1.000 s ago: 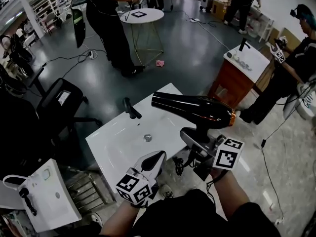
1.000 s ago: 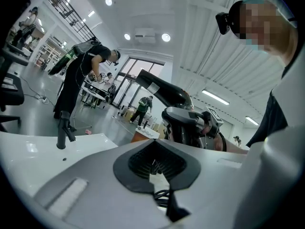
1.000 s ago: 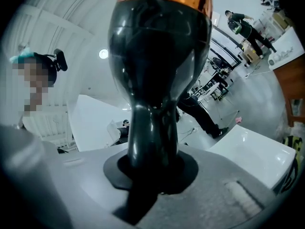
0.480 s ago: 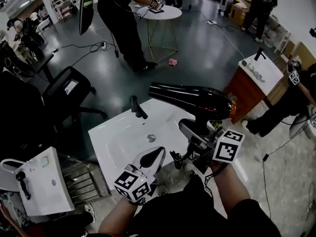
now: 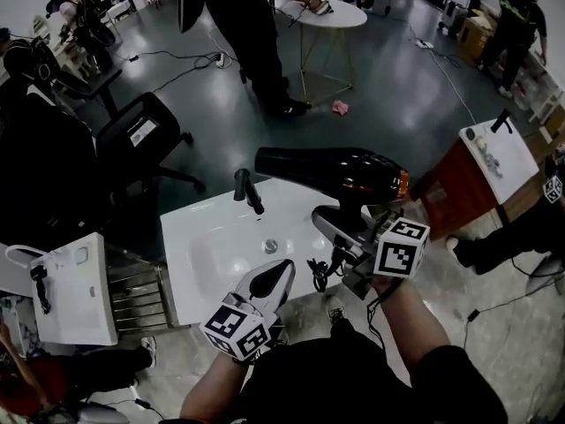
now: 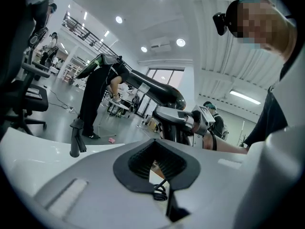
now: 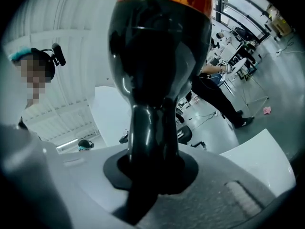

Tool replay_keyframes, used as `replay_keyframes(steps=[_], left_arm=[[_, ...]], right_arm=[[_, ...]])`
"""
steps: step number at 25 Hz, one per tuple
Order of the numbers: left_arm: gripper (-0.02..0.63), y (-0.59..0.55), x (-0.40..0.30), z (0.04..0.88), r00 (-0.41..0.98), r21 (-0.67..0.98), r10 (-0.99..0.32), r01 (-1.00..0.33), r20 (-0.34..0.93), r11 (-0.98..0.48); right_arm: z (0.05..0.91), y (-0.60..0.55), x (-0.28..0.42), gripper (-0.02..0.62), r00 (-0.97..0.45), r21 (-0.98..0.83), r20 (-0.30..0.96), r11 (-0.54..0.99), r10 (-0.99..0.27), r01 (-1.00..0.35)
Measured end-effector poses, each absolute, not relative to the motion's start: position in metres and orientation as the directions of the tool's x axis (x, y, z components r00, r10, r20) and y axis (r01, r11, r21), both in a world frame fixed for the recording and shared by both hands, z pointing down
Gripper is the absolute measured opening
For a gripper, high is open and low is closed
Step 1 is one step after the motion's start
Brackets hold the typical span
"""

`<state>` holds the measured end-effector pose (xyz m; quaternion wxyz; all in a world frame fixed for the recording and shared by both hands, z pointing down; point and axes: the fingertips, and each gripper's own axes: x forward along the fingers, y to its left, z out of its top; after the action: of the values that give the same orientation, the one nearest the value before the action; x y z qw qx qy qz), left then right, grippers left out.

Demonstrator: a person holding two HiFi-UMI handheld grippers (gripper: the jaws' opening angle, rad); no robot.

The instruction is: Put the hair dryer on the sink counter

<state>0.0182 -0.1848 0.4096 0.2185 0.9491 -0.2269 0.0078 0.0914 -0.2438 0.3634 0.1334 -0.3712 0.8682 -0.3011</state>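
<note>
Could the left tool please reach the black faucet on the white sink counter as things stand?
Probably yes: the left tool holds nothing, and only bare white sink counter lies between it and the black faucet; the right tool's black hair dryer hangs further right.

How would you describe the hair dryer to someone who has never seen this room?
Find the white sink counter at the centre. Above its far right side the right gripper holds the hair dryer by its handle. It is a glossy black barrel with an orange band, unlike the small black tap.
</note>
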Motion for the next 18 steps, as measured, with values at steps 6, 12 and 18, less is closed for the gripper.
replay_keyframes(steps=[6, 12, 18], left_arm=[[0.003, -0.196, 0.043, 0.419, 0.86, 0.418, -0.488, -0.503, 0.15, -0.757], [0.003, -0.204, 0.064, 0.429, 0.827, 0.435, -0.539, -0.549, 0.159, -0.714], [0.003, -0.209, 0.078, 0.439, 0.791, 0.449, -0.585, -0.594, 0.176, -0.668]], right_arm=[[0.383, -0.269, 0.112, 0.049, -0.74, -0.655, 0.013, 0.554, -0.672, -0.514], [0.407, -0.284, 0.127, 0.049, -0.786, -0.677, 0.041, 0.562, -0.616, -0.476], [0.427, -0.299, 0.137, 0.049, -0.82, -0.694, 0.061, 0.566, -0.569, -0.444]])
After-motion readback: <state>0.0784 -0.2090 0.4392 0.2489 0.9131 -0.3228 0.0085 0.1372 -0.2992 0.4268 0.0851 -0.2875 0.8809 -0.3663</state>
